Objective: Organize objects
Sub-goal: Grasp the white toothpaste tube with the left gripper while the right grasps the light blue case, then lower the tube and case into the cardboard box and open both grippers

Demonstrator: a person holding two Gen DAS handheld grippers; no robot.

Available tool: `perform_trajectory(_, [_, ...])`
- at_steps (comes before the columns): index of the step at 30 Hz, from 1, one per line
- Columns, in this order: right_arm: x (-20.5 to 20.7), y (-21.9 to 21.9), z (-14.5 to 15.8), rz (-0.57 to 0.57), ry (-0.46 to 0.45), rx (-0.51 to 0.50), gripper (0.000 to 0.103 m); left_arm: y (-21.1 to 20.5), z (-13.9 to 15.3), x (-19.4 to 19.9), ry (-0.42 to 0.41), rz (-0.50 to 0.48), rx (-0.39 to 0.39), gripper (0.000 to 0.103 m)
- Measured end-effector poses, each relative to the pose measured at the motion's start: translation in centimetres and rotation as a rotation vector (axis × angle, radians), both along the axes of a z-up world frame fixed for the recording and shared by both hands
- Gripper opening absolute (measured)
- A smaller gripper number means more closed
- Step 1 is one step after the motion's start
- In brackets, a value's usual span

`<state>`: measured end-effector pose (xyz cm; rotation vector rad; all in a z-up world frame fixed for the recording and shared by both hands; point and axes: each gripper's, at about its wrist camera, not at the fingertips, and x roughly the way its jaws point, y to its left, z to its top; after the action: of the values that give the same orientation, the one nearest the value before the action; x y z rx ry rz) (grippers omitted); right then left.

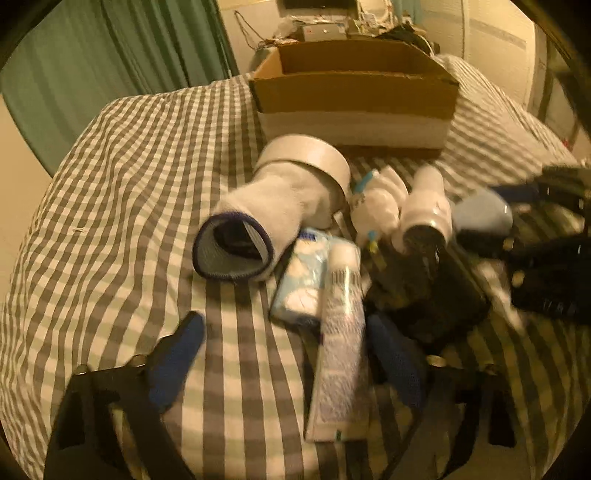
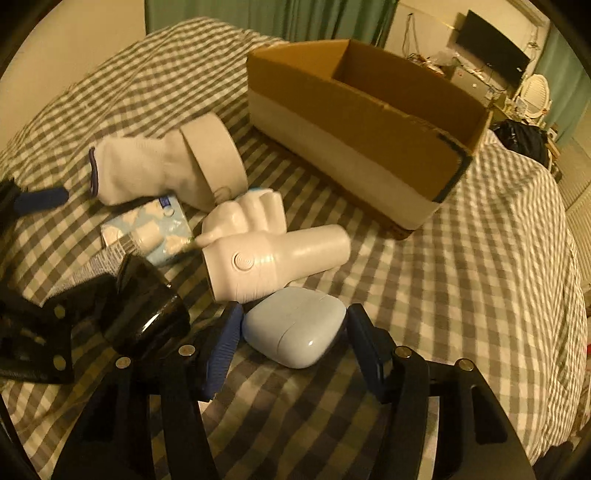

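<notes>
On the checked bedspread lie a white sock, a tape roll, a tissue pack, a white tube, a white handheld device, a white fist-shaped object, a black cup and a pale blue case. My left gripper is open over the tube. My right gripper is open with its fingers on either side of the blue case. The open cardboard box stands behind.
Green curtains hang to the left. A cluttered desk and a monitor stand behind the box. A dark bag lies past the bed's far edge.
</notes>
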<state>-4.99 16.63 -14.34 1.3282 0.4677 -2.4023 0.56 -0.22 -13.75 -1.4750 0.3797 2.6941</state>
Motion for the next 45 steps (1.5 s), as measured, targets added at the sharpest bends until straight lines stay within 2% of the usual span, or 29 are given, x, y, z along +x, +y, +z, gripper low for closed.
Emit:
perform_trajectory(4, [0.5, 0.7, 0.4, -0.016, 0.008, -0.032, 0.058, 0.8, -0.7, 0.5, -0.031, -0.041, -0.040, 0.069])
perform_trajectory(6, [0.9, 1.4, 0.8, -0.031, 0.006, -0.054, 0.058, 1.2, -0.9, 0.5, -0.038, -0.057, -0.055, 0.049])
perform_trajectory(9, [0.7, 1.9, 0.9, -0.050, 0.009, -0.082, 0.058, 1.4, -0.8, 0.5, -0.039, -0.059, -0.067, 0.030])
perform_trajectory(11, [0.6, 1.8, 0.9, -0.062, 0.010, -0.099, 0.058, 1.0, -0.2, 0.5, -0.036, -0.061, -0.028, 0.018])
perform_trajectory(13, [0.7, 1.9, 1.1, -0.076, 0.016, -0.114, 0.058, 0.6, 0.5, 0.6, -0.032, -0.056, 0.017, 0.017])
perform_trajectory(16, [1.4, 2.4, 1.9, -0.091, 0.037, -0.138, 0.058, 0.1, 1.5, 0.9, -0.013, -0.043, 0.022, 0.016])
perform_trajectory(23, [2.7, 2.6, 4.4, -0.108, 0.071, -0.165, 0.058, -0.1, 4.6, 1.5, 0.038, -0.030, 0.094, 0.016])
perform_trajectory(31, [4.1, 2.3, 10.1, -0.079, 0.190, -0.164, 0.058, -0.1, 9.5, 0.0, 0.128, -0.048, 0.163, 0.016])
perform_trajectory(37, [2.2, 2.2, 14.6, -0.059, 0.286, -0.155, 0.058, 0.4, 13.8, -4.7, 0.212, -0.066, 0.179, 0.016])
perform_trajectory(41, [-0.9, 1.9, 17.2, -0.056, 0.337, -0.170, 0.058, 0.9, 15.9, -9.3, 0.233, -0.081, 0.209, 0.016])
perform_trajectory(45, [-5.0, 1.4, 18.9, -0.062, 0.377, -0.172, 0.058, 1.9, 16.9, -14.3, 0.251, -0.087, 0.189, 0.016])
